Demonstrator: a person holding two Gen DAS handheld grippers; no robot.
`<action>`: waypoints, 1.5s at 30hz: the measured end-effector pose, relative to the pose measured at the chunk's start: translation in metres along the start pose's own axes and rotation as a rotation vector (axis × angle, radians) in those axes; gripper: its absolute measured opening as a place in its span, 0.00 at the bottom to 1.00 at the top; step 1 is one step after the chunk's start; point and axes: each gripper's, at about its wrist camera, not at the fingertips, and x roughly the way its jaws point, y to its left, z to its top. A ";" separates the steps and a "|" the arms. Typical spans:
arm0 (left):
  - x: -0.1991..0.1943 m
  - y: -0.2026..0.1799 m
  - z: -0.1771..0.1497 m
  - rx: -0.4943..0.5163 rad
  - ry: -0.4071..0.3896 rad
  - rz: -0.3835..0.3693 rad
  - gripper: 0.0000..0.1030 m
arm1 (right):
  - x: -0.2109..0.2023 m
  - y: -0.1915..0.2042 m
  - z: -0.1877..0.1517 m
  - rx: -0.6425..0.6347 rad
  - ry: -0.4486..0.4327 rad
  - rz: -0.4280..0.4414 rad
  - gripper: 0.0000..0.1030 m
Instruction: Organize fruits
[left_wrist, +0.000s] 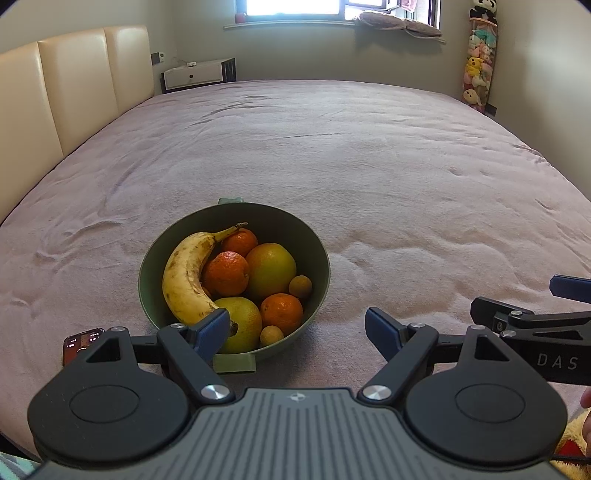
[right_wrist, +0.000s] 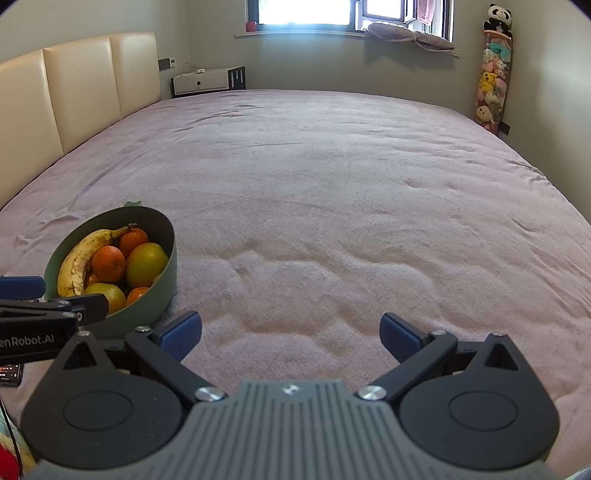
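Note:
A green bowl (left_wrist: 236, 218) sits on the pink bed cover (left_wrist: 332, 155). It holds a spotted banana (left_wrist: 183, 273), three tangerines (left_wrist: 226, 273), two large yellow-green citrus fruits (left_wrist: 270, 269) and small brown round fruits (left_wrist: 300, 286). My left gripper (left_wrist: 297, 330) is open and empty just in front of the bowl's near rim. In the right wrist view the bowl (right_wrist: 162, 284) is at the left. My right gripper (right_wrist: 290, 332) is open and empty over bare bed cover, to the right of the bowl.
A phone (left_wrist: 79, 345) lies on the bed at the near left. A cream headboard (left_wrist: 74, 88) runs along the left. A nightstand (left_wrist: 194, 75) and window are at the back, a column of plush toys (left_wrist: 478, 66) at the back right.

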 end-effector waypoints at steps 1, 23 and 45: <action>0.000 0.000 0.000 -0.001 0.001 -0.001 0.94 | 0.000 0.000 0.000 -0.001 0.000 0.000 0.96; 0.001 -0.001 0.002 -0.009 0.009 -0.010 0.94 | 0.000 0.001 -0.001 -0.001 0.003 -0.002 0.96; -0.001 -0.002 0.002 -0.011 0.004 -0.016 0.94 | 0.000 0.002 -0.003 -0.002 0.006 -0.002 0.96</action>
